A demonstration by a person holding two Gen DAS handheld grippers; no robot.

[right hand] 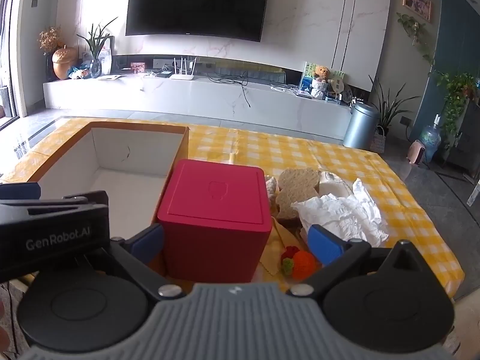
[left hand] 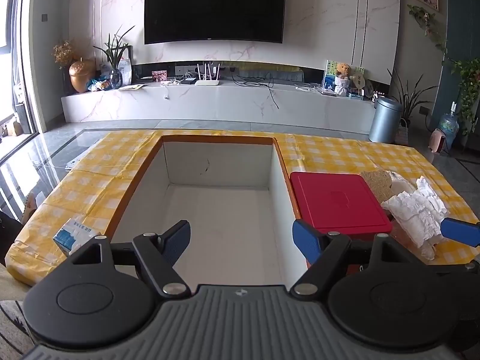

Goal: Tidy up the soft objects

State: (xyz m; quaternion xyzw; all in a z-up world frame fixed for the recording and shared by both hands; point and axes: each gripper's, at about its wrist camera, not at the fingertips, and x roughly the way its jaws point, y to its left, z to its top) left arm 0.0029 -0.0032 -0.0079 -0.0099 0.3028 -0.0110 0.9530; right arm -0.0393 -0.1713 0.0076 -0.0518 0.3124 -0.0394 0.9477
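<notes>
While both my tongs gape wide and hold nothing, my right gripper (right hand: 237, 244) straddles the hard red box (right hand: 214, 219), so closing would seize that, not the soft pile: crumpled tissue (right hand: 342, 213), sponge (right hand: 297, 192), knitted strawberry (right hand: 300, 265). My left gripper (left hand: 241, 240) hovers over the empty white bin (left hand: 219, 198).

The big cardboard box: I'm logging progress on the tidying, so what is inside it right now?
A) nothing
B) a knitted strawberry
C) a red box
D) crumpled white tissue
A: the big cardboard box shows only its bare white floor and walls, while the red box and the crumpled tissue sit outside on the checked cloth.
</notes>
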